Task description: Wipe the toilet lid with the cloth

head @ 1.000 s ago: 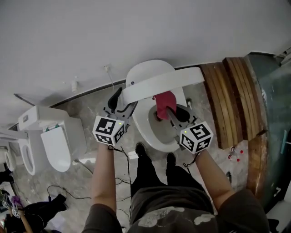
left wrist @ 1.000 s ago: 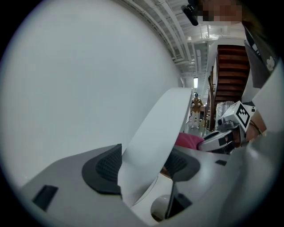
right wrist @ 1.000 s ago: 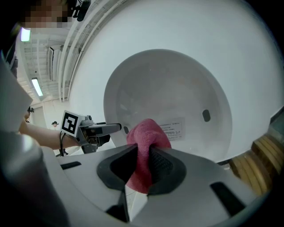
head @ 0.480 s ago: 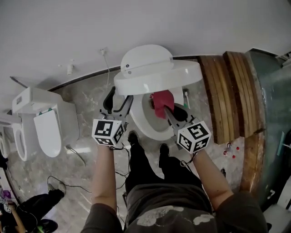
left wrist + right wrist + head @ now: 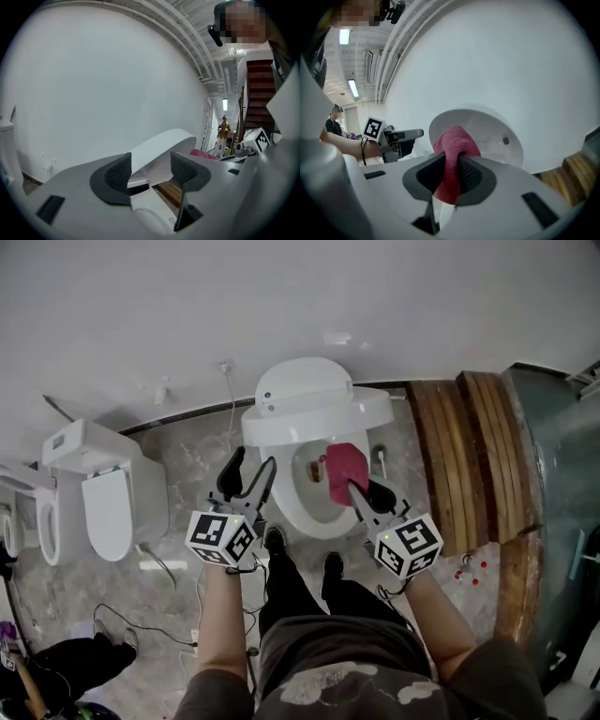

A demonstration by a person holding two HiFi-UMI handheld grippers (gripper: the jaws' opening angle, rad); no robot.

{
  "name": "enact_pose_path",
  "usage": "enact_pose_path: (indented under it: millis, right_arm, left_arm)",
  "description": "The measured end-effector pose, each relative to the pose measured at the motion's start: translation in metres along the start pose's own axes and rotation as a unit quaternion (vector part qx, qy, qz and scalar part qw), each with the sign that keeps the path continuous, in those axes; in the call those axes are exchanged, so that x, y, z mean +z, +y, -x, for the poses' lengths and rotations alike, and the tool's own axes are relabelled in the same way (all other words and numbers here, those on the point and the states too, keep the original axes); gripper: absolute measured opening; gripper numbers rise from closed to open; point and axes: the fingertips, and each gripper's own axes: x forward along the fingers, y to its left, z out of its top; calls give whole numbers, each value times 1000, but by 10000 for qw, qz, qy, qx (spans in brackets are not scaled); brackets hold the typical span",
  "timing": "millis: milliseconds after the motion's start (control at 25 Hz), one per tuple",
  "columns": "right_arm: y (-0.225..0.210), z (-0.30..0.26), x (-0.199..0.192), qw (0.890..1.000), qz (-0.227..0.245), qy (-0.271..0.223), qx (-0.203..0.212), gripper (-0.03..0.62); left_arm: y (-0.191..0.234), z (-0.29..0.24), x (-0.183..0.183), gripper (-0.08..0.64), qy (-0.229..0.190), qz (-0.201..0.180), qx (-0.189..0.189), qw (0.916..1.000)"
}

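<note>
Right gripper (image 5: 361, 487) is mine. The jaws are nearly closed and pinch the pink cloth (image 5: 343, 471). In the right gripper view the cloth (image 5: 452, 146) is squeezed between both dark pads, bunched above them with a flap hanging below.

Left gripper (image 5: 251, 466): jaws wide apart, nothing clamped. In the left gripper view the white edge of the toilet lid (image 5: 161, 145) shows in the gap between the pads, beyond them. I can't tell if either pad touches it.

The toilet lid (image 5: 319, 416) is raised off the toilet bowl (image 5: 284, 495), tilted up toward the wall. The bowl is open. The cloth hangs over the right half of its opening, just under the lid's lower edge. There is a small dark spot at the bowl bottom, left of the cloth.

In the right gripper view the lid's underside (image 5: 490, 129) sits right behind the cloth top, but I can't confirm contact. The left gripper (image 5: 401, 136) is visible beside it.

My feet are on the marble floor (image 5: 187, 470), just in front of the bowl. A second toilet (image 5: 108, 517) is well to the left with its lid down. Wooden slats (image 5: 469, 451) are on the right of the bowl.

A person (image 5: 224, 133) stands far off in the left gripper view.
</note>
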Motion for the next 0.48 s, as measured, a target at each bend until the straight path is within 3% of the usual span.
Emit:
enact_pose_path:
  millis: [120,480]
  right_arm:
    - [-15,27,16,9998,130,-80,-149,58]
    - [-75,57,104,9920,396,-685,-986,58]
  left_arm:
    - [-20,0,16,281,-35,37,-141,9999]
    - [-35,-17,58,157,-88,-78,95,9999]
